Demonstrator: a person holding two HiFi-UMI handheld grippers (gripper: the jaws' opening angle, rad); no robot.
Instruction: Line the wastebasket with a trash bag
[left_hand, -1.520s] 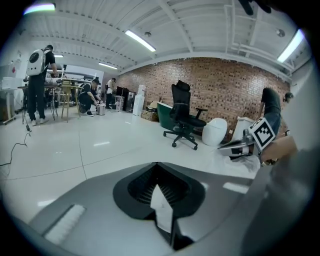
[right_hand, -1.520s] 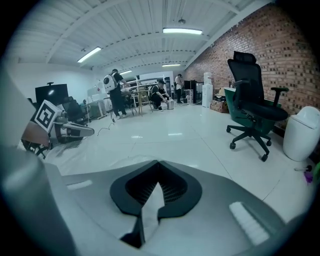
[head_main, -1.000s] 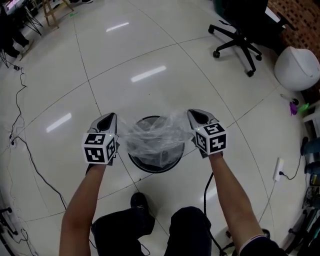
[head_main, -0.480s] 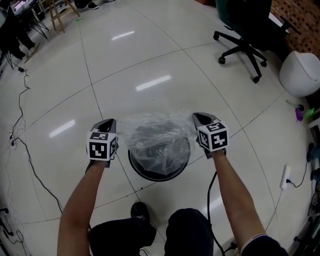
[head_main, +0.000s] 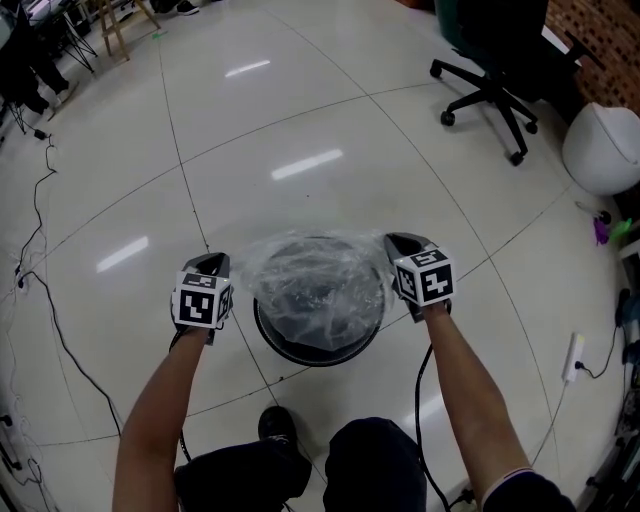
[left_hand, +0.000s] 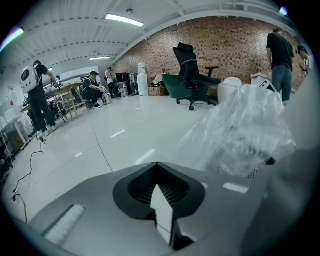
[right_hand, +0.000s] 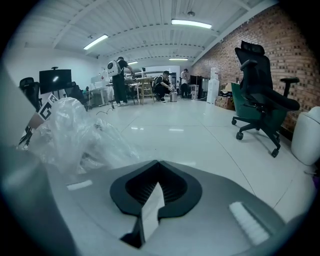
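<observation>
A round black wastebasket (head_main: 318, 347) stands on the floor right below me. A clear trash bag (head_main: 318, 280) is spread over its mouth and covers the opening. My left gripper (head_main: 212, 262) is at the basket's left rim, shut on the bag's left edge. At the right rim my right gripper (head_main: 397, 243) is shut on the bag's right edge. In the left gripper view the crumpled bag (left_hand: 240, 135) bulges to the right of the closed left gripper (left_hand: 156, 164). In the right gripper view the bag (right_hand: 75, 132) lies left of the closed right gripper (right_hand: 158, 162).
A black office chair (head_main: 490, 70) and a white rounded bin (head_main: 603, 150) stand at the far right. Cables (head_main: 40, 290) run over the floor at the left, and a power strip (head_main: 573, 358) lies at the right. My shoe (head_main: 275, 425) is just behind the basket.
Both grippers have sunk with the bag stretched between them. The bag hung above the basket before and now lies over its rim.
</observation>
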